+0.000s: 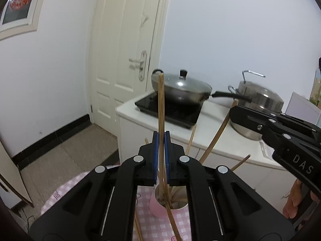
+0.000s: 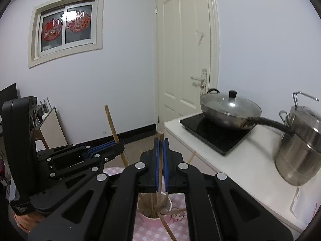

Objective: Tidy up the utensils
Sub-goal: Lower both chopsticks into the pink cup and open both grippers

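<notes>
Left gripper (image 1: 161, 138) clamped on one upright chopstick (image 1: 161, 104); right gripper (image 2: 161, 144) pinching another (image 2: 160, 172) — both above the pink cup (image 2: 154, 220) on the checked cloth (image 2: 144, 233); lower straight, ends inside the rim, release only once seated.

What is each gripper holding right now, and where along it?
Left gripper: one chopstick, clamped near mid-length. Right gripper: another chopstick, gripped near its top.

Both grippers sit side by side, angled slightly downward. The left gripper (image 1: 161, 138) has its fingers clamped together; the right gripper (image 2: 161, 143) is pinched tight too.
</notes>
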### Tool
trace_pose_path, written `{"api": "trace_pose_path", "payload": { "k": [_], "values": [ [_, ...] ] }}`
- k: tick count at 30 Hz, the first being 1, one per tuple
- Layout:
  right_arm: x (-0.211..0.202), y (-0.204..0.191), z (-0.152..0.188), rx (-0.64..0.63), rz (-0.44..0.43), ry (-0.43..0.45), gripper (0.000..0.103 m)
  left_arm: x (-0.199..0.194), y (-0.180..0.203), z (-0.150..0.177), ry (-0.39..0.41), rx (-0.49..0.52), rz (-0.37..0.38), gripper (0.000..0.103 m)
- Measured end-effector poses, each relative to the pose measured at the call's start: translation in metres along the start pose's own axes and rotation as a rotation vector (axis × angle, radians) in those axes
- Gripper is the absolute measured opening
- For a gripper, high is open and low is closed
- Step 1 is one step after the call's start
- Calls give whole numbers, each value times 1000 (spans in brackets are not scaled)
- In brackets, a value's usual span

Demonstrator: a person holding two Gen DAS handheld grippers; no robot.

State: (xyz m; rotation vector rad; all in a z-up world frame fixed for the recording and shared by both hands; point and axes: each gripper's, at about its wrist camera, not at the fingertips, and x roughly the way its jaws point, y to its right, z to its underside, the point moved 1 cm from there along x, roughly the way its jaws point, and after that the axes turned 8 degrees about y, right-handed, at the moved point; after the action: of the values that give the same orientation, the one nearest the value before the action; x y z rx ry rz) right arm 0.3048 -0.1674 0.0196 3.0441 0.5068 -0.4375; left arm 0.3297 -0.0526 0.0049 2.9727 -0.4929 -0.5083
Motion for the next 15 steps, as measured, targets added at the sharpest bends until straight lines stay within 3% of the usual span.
{"api": "trace_pose_path", "payload": {
  "k": [15],
  "values": [
    [5, 10, 33, 28, 9, -90, 2, 25, -4, 42, -144, 22, 18, 6]
  ]
}}
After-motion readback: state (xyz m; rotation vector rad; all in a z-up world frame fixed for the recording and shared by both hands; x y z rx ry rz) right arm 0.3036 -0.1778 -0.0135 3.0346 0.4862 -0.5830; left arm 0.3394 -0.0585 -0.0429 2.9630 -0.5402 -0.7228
